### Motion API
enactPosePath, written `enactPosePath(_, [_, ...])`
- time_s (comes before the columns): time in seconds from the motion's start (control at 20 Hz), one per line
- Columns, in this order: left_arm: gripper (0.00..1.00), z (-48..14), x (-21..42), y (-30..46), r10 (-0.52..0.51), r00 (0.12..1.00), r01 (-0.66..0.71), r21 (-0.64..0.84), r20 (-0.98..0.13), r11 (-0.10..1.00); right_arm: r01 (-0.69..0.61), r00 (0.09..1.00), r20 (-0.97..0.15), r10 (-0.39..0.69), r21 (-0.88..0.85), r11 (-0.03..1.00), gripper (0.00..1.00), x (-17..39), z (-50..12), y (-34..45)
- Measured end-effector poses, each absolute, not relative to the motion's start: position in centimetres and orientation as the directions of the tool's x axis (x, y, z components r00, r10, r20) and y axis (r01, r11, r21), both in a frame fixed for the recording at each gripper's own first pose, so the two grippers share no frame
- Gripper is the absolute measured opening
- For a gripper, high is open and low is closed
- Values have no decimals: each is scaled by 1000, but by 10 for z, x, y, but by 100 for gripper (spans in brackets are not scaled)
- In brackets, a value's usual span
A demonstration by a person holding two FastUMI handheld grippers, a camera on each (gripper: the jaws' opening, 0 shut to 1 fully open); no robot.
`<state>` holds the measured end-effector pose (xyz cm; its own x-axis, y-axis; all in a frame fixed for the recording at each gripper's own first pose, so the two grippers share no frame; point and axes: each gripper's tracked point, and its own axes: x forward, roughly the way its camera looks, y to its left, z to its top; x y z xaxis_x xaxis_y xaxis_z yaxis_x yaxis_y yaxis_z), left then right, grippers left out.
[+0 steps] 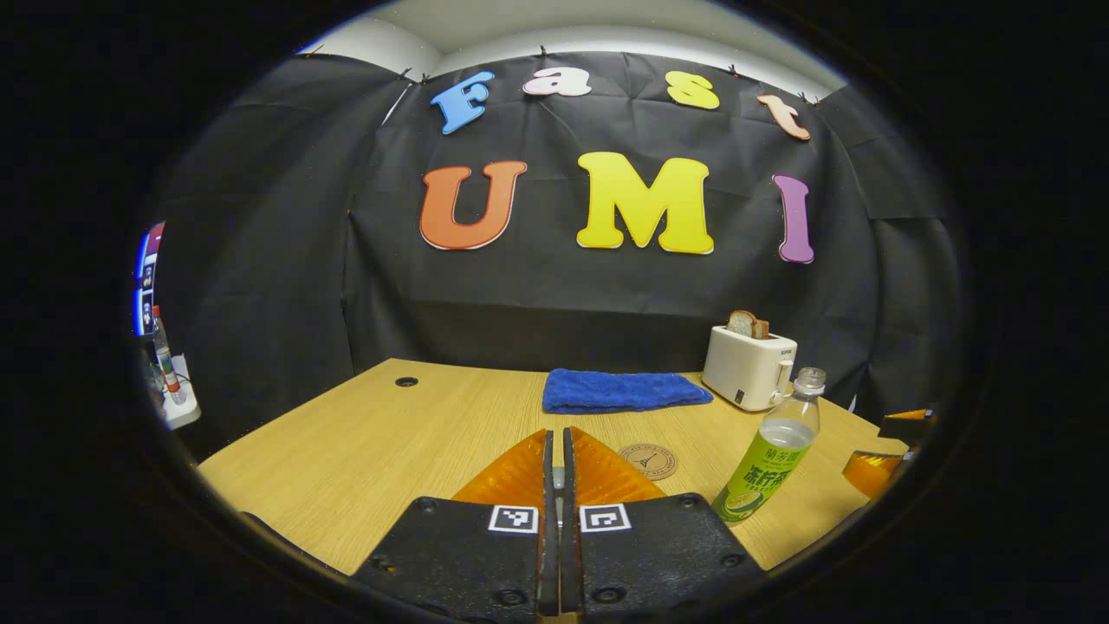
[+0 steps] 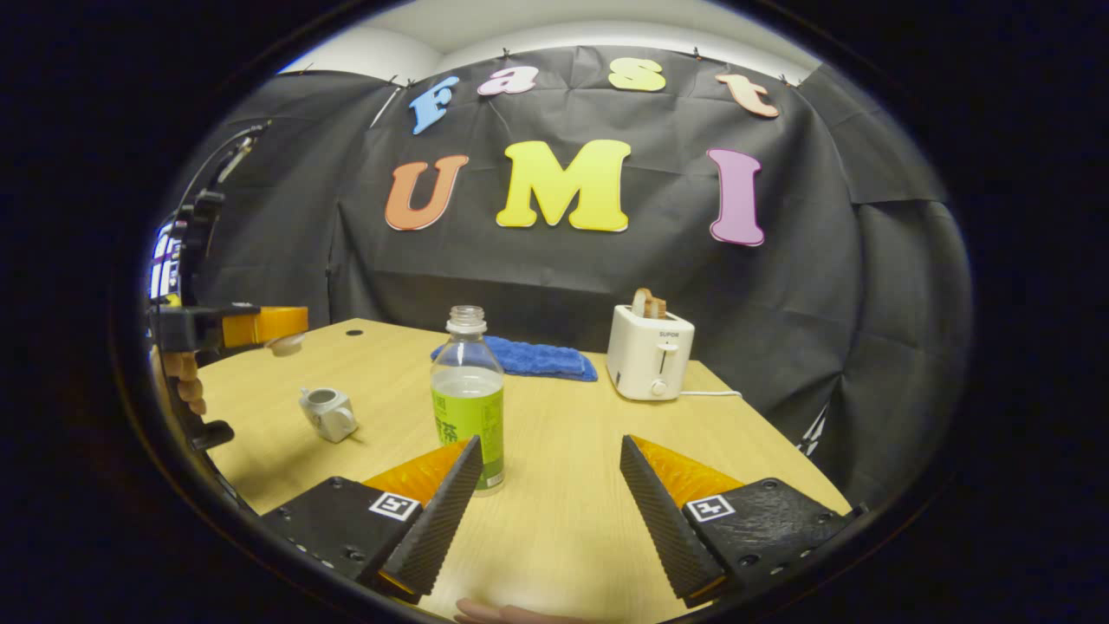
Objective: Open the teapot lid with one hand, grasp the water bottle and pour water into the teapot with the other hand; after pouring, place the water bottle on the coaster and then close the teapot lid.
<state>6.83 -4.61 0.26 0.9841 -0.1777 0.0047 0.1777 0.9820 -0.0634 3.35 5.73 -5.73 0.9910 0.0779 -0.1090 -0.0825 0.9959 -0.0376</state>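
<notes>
With the teapot lid point(image 2: 284, 345) already lifted, pinched in the left tool point(image 2: 275, 334) at ten o'clock of the open teapot point(image 2: 327, 413), the right tool point(image 2: 550, 503) gapes empty; the water bottle point(image 2: 468, 394) remains ungrasped.

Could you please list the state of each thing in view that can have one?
teapot: upright on the table, lid off
teapot lid: lifted, held above the table by the left gripper
water bottle: upright, uncapped, part full, not gripped
coaster: bare
toaster: bread sticking up from the slot
blue towel: folded, lying flat
left gripper: shut on the lid
right gripper: open, near the bottle
</notes>
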Motion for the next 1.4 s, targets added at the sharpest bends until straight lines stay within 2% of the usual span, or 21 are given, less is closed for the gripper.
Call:
enactPosePath(0.15, [4, 12, 47, -41, -179, 984, 179, -60, 5, 982, -111, 990, -94, 108, -34, 993, 96, 33, -57, 68])
enactPosePath(0.2, [4, 11, 39, -39, -177, 984, 177, -57, 1, 983, -120, 989, -89, 117, -33, 992, 93, 32, -58, 72])
enactPosePath(0.25, [4, 11, 32, -37, -176, 984, 175, -53, -2, 983, -130, 988, -82, 127, -28, 991, 95, 33, -57, 76])
enactPosePath(0.5, [4, 10, 0, -28, -172, 985, 172, -33, -10, 985, -183, 980, -76, 182, -2, 983, 96, 36, -66, 99])
enactPosePath(0.8, [3, 8, -18, -30, -234, 972, 234, -18, -4, 972, -233, 972, -25, 234, 42, 972, 96, 58, -67, 125])
enactPosePath(1.15, [3, 7, -18, -17, -251, 968, 250, -51, -19, 967, -168, 983, -70, 171, 42, 985, 96, 100, -76, 138])
enactPosePath(1.4, [4, 3, -12, -1, -232, 972, 230, -64, -32, 971, -144, 987, -63, 146, 39, 989, 97, 124, -76, 148])
